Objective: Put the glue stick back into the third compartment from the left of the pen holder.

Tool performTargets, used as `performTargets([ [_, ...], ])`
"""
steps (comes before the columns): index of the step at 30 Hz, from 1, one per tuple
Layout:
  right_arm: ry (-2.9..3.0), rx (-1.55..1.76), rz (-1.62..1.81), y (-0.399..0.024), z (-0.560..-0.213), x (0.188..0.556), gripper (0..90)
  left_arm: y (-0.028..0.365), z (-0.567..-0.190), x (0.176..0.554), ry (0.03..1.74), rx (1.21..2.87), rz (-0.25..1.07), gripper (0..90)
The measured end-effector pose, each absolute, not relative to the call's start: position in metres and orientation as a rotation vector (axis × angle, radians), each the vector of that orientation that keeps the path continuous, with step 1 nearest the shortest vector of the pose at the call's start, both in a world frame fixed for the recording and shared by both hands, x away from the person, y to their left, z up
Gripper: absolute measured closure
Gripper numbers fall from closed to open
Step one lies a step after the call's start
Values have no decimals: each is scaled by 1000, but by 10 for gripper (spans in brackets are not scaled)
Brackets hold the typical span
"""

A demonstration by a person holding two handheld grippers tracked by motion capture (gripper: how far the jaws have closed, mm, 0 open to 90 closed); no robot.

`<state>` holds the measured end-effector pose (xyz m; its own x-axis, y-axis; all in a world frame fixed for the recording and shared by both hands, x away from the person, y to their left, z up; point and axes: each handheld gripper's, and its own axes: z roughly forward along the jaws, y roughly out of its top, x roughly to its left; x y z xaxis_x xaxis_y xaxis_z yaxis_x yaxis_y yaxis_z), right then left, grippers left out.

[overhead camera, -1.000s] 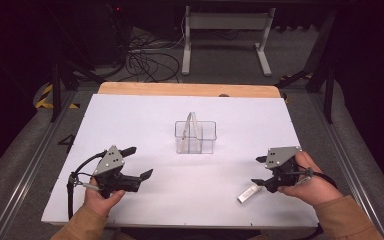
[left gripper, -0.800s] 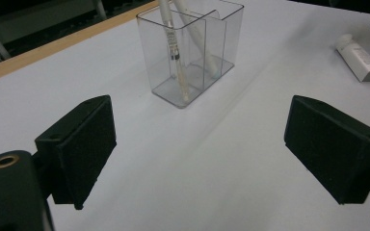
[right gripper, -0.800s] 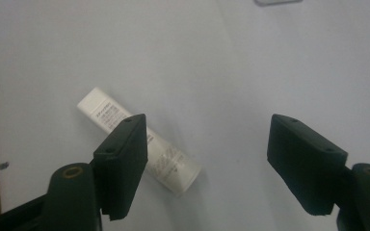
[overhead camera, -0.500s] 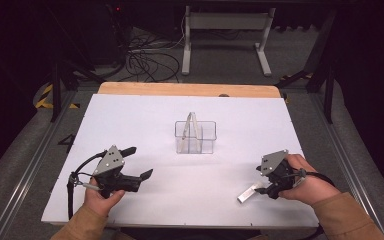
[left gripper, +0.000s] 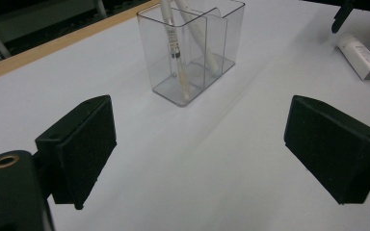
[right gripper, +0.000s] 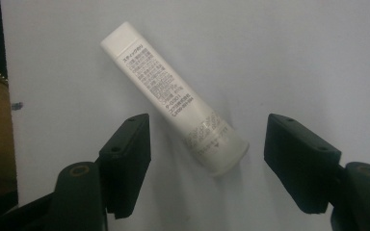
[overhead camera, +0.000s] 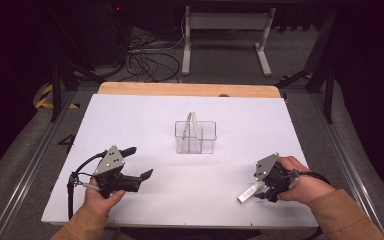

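A white tube (right gripper: pixel 173 96) with printed text lies slantwise on the white table (overhead camera: pixel 230 115), near its front right corner. My right gripper (right gripper: pixel 207 163) points down at it, jaws on either side of the tube's near end with a gap on each side; they have just been closing a little. In the high view the right gripper (overhead camera: pixel 264 192) hangs over the tube (overhead camera: pixel 247 194). My left gripper (overhead camera: pixel 139 162) is open and empty at the front left. A clear divided box (overhead camera: pixel 195 136) stands mid-table with thin white sticks (left gripper: pixel 176 48) leaning in it.
A wooden strip (overhead camera: pixel 190 90) runs along the table's far edge. Beyond it are a metal stand (overhead camera: pixel 225 35) and cables (overhead camera: pixel 147 62) on the dark floor. The left gripper view looks across bare table at the box (left gripper: pixel 192 48) and the tube (left gripper: pixel 361 55).
My right gripper has tipped down over the white tube and shifted slightly toward it. The left gripper has stayed where it was.
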<state>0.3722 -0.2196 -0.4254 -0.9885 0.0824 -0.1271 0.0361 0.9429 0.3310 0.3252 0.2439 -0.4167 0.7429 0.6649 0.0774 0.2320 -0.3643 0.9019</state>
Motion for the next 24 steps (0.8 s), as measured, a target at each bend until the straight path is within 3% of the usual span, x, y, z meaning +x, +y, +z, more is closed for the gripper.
performTargets([
  [10, 2961, 51, 479, -218, -427, 374, 363, 244, -417, 325, 689, 1934, 534, 118],
  [24, 2952, -156, 370, -213, -425, 378, 479, 244, -417, 325, 688, 1936, 543, 117],
])
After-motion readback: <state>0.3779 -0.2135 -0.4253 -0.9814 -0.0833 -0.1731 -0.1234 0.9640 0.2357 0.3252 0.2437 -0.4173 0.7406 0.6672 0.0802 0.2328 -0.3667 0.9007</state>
